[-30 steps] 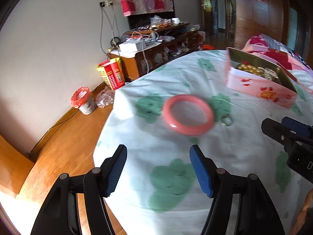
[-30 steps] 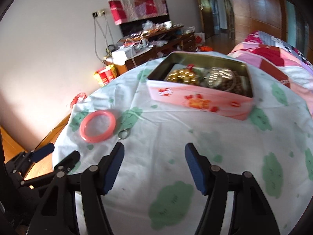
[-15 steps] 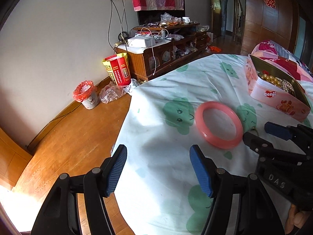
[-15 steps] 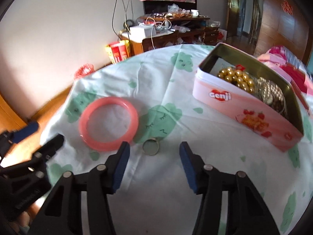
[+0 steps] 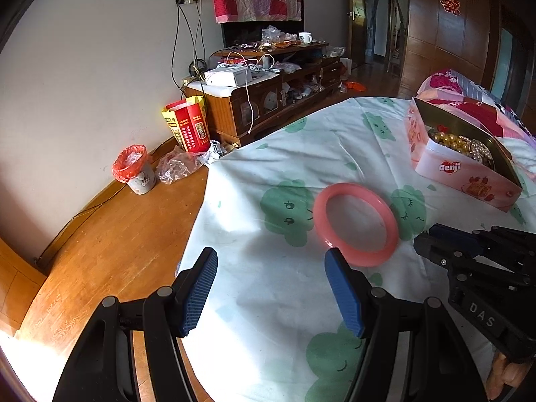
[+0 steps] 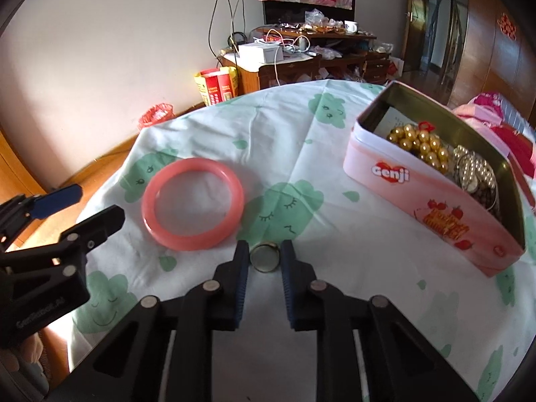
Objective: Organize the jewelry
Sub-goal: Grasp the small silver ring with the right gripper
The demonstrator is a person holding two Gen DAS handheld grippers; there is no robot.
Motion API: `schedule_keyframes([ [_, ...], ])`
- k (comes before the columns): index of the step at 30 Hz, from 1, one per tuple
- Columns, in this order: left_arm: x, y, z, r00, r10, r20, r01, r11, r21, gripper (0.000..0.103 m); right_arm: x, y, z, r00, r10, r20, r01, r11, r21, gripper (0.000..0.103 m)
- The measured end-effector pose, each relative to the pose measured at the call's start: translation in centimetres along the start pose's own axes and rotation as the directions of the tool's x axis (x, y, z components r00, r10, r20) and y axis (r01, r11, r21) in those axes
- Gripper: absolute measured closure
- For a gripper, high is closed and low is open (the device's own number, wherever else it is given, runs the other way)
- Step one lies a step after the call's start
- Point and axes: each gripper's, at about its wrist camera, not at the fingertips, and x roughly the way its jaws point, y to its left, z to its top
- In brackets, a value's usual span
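Observation:
A small metal ring (image 6: 264, 258) lies on the green-patterned cloth. My right gripper (image 6: 264, 254) is closing on it, and both pads touch its sides. Just left of it lies a pink bangle (image 6: 187, 241). In the left wrist view the bangle (image 5: 368, 257) sits ahead and right of my left gripper (image 5: 270, 259), which is open and holds nothing. The right gripper's tips (image 5: 425, 241) show beyond the bangle there, hiding the ring. An open pink tin (image 6: 418, 194) with gold and pearl beads stands to the right.
The cloth-covered table (image 5: 268, 301) ends at a rounded edge on the left, with wooden floor (image 5: 117, 234) below. The tin (image 5: 462, 174) stands at the far right in the left wrist view. A cluttered cabinet (image 5: 261, 100) stands against the far wall.
My right gripper came down and left over the small ring and its jaws closed around it. My left gripper drifted left, so the bangle now sits to its right.

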Motion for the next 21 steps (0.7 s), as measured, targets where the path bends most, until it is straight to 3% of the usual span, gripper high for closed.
schedule_keyframes([
  [9, 0.7, -0.7, 1.2, 0.999, -0.037, 0.004, 0.037, 0.999, -0.008, 0.036, -2.0, -2.1, -1.3, 0.992, 0.116, 0.055, -0.120, 0.989, 0.089, 0.081],
  [16, 2.8, -1.0, 2.5, 0.996, -0.078, -0.035, 0.077, 0.996, -0.052, 0.036, -4.2, -1.8, -1.0, 0.991, 0.038, 0.125, -0.050, 0.994, 0.093, 0.081],
  [20, 3.8, -2.0, 2.7, 0.997, -0.053, -0.048, 0.052, 0.999, -0.012, 0.038, -5.1, -1.8, -1.0, 0.989, -0.009, 0.150, -0.005, 0.995, 0.096, 0.081],
  [21, 3.9, -2.2, 2.7, 0.999, -0.036, -0.032, 0.036, 0.999, -0.003, 0.044, -5.1, -1.9, -1.0, 0.988, -0.012, 0.152, -0.003, 0.995, 0.096, 0.081],
])
